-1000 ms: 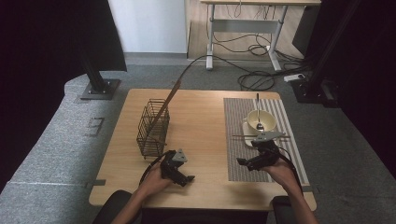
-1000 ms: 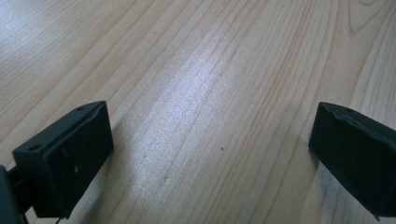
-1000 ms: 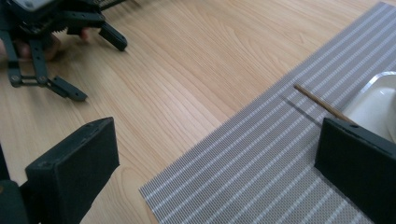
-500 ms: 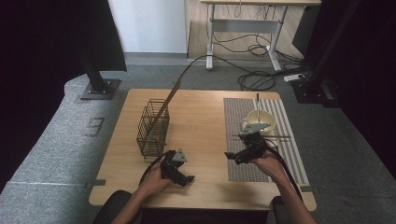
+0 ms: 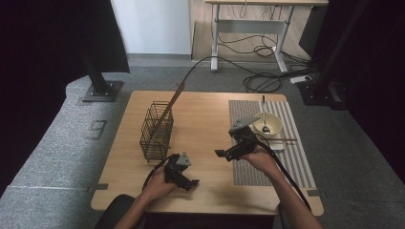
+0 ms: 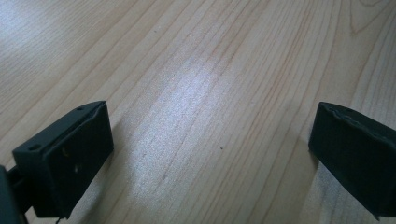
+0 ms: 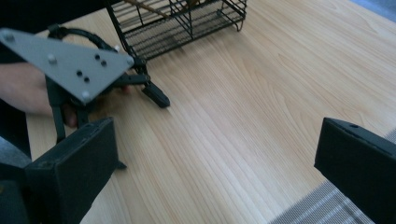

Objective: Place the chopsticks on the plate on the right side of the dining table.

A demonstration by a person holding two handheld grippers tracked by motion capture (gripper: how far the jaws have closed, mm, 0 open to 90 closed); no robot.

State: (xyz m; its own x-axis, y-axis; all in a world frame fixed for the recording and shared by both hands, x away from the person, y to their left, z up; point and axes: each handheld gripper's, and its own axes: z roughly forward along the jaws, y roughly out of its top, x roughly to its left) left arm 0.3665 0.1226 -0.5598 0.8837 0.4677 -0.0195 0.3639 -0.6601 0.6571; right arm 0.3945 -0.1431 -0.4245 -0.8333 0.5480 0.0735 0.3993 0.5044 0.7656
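Wooden worktop (image 5: pixel 205 109) carrying a black wire basket (image 5: pixel 155 131) with one long wooden stick (image 5: pixel 169 102) leaning out of it, and a striped mat (image 5: pixel 301 157) bearing a pale bowl (image 5: pixel 274 125). Seemingly a job of gathering utensils into the basket, judged barely begun: stick already inside, spoon (image 5: pixel 264 117) left standing in the bowl, thin chopstick (image 5: pixel 282 139) lying just in front of the bowl. Right gripper (image 5: pixel 228 151) held above the mat's edge, jaws wide apart and empty, pointed away from the bowl toward the basket; bowl, spoon and chopstick close behind those jaws, basket (image 7: pixel 187 21) well ahead of them in the right gripper view. Left gripper (image 5: pixel 188 180) low over the worktop, jaws likewise wide apart with nothing but bare wood between them in the left gripper view; basket near, off to one side of those jaws, spoon and chopstick well apart from them.
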